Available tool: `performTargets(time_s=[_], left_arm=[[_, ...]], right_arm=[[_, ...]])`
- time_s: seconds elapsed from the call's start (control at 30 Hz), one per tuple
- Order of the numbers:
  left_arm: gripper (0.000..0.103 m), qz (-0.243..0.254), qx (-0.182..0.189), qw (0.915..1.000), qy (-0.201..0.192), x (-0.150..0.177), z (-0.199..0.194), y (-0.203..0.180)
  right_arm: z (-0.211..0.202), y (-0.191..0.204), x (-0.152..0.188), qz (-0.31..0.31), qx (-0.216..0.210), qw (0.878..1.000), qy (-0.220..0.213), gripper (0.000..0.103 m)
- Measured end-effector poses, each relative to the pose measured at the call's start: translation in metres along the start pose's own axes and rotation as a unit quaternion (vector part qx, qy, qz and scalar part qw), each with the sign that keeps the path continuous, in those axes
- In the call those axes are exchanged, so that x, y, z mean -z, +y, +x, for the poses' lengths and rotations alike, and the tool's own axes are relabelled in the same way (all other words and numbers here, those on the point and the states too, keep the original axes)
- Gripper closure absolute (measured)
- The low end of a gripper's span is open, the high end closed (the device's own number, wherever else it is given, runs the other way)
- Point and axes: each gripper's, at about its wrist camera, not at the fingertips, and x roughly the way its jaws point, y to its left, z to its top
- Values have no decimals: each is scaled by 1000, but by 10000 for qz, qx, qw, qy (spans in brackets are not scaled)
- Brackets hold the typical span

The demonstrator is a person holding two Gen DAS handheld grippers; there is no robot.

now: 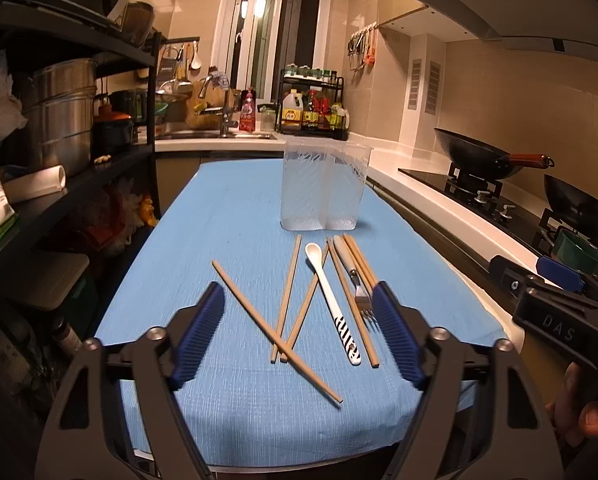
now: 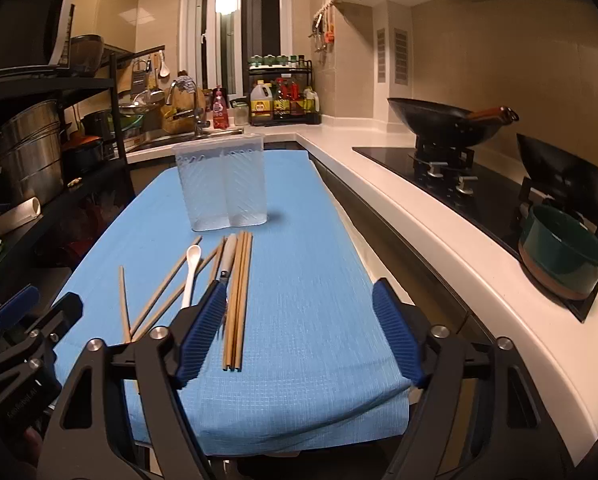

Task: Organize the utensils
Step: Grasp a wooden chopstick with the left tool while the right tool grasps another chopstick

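Note:
Several wooden chopsticks point(image 1: 287, 300) point(image 2: 235, 300), a white spoon point(image 1: 331, 300) point(image 2: 190, 276) with a striped handle and a fork point(image 1: 359, 284) point(image 2: 228, 264) lie scattered on the blue cloth point(image 1: 235, 216) point(image 2: 307, 240). Behind them a clear two-compartment holder point(image 1: 323, 188) point(image 2: 223, 184) stands upright and empty. My left gripper point(image 1: 299, 304) hovers open over the near ends of the utensils, touching none. My right gripper point(image 2: 297, 304) is open above the cloth, to the right of the chopstick bundle, holding nothing. The right gripper point(image 1: 559, 300) also shows at the right edge of the left wrist view.
A black rack point(image 1: 79, 128) with steel pots lines the left side. A white counter point(image 2: 419, 216) with a gas hob, two woks point(image 2: 447, 120) and a green pot point(image 2: 563, 252) runs along the right. A sink point(image 1: 215, 134) and bottles sit at the back.

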Motion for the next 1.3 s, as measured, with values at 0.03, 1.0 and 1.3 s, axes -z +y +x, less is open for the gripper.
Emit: performTargets(time_s=[0.03,1.0,1.3], left_arm=[[47,-19,-25,10000,62,1,2,1],[77,-766,-88,9909,1105,29,43,39],[57,-387,-19,9903,1334,43,59,-3]], right_arm=[[2,-3,1,60,-39,10000,28,39],[105,26,50,55,-995,9856,1363,95],[103,16,48,-8,-971,9871,1275,98]])
